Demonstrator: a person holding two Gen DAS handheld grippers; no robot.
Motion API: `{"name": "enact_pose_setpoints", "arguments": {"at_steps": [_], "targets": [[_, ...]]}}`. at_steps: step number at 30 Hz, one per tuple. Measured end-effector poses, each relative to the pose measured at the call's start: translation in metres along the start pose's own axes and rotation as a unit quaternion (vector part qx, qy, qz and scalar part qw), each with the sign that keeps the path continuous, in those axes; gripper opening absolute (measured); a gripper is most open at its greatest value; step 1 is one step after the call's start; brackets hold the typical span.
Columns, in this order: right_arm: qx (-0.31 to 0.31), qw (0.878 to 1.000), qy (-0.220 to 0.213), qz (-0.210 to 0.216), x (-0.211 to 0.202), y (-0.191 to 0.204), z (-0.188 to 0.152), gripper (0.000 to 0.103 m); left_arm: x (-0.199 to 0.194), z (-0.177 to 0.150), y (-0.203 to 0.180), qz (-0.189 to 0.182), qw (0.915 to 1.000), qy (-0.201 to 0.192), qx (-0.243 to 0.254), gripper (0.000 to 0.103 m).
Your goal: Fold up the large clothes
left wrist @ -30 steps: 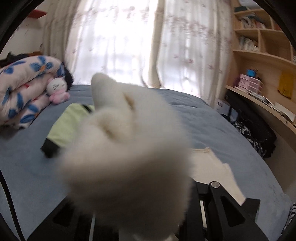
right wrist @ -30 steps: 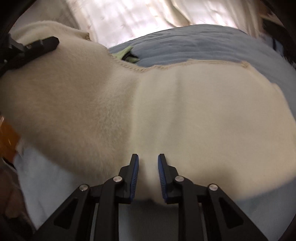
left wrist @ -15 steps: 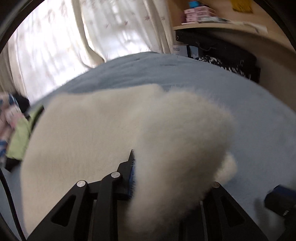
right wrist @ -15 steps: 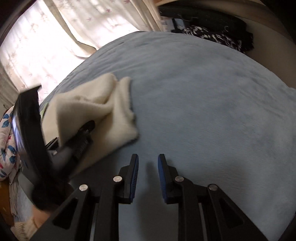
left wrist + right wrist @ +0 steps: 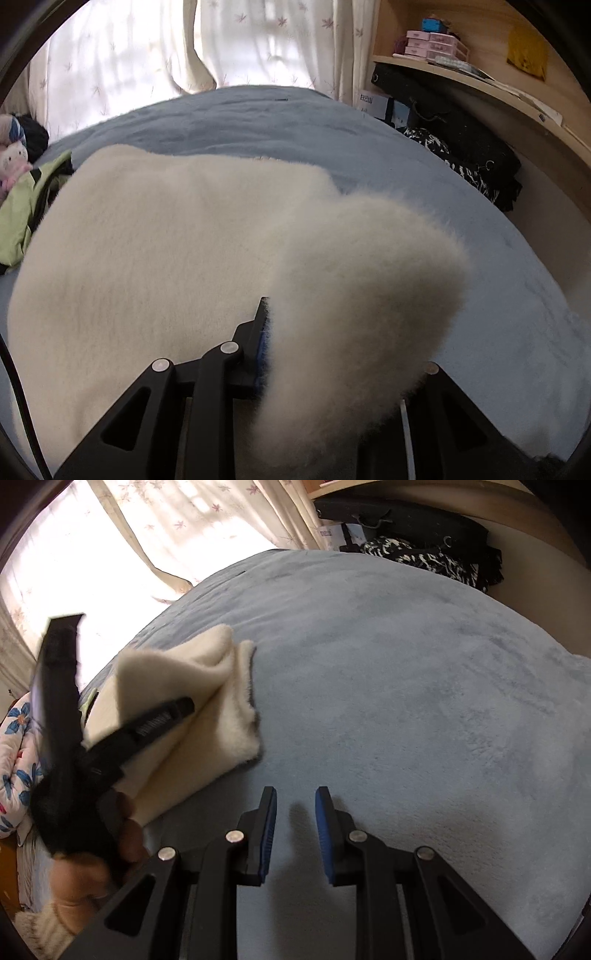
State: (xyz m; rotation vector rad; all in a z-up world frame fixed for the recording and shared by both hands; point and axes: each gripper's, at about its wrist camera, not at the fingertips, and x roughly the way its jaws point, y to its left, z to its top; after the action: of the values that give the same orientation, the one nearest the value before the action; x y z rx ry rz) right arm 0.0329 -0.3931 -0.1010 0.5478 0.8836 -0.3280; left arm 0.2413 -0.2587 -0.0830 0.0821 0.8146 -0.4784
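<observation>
A blue-grey bed [image 5: 406, 686] fills both views. On it lies the cream fleece garment [image 5: 155, 251], spread from nine o'clock to centre in the left wrist view, with a raised fold at four o'clock. The left gripper [image 5: 314, 343] has that fold between its fingers; its jaws are opening, and the far finger is buried in pile, so contact is probably loosening. The right gripper [image 5: 295, 823] hangs at six o'clock, jaws slightly apart, nothing between them.
</observation>
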Motion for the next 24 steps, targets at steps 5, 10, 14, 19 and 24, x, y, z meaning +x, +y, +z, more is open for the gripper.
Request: {"name": "enact_pose_setpoints", "arguments": {"at_steps": [5,10,14,19,24], "targets": [[-0.003,1.0,0.001,0.002,-0.008,-0.002,0.006,0.025,-0.023,0.009,0.012,-0.123,0.9918,0.031,-0.016,0.082],[-0.016,1.0,-0.016,0.011,-0.025,0.01,0.02,0.036,-0.07,0.017,0.038,-0.176,0.983,0.041,-0.032,0.082],[-0.04,0.998,-0.03,0.039,-0.037,0.028,0.038,0.046,-0.109,0.018,0.085,-0.129,0.9902,0.015,-0.051,0.082],[-0.088,0.993,-0.021,0.07,-0.024,0.069,0.07,0.055,-0.11,0.016,0.149,-0.021,0.9974,0.033,-0.06,0.082],[-0.124,0.988,0.049,0.08,0.03,0.104,0.095,0.056,-0.094,0.014,0.205,-0.006,0.9913,0.067,-0.113,0.082]]}}
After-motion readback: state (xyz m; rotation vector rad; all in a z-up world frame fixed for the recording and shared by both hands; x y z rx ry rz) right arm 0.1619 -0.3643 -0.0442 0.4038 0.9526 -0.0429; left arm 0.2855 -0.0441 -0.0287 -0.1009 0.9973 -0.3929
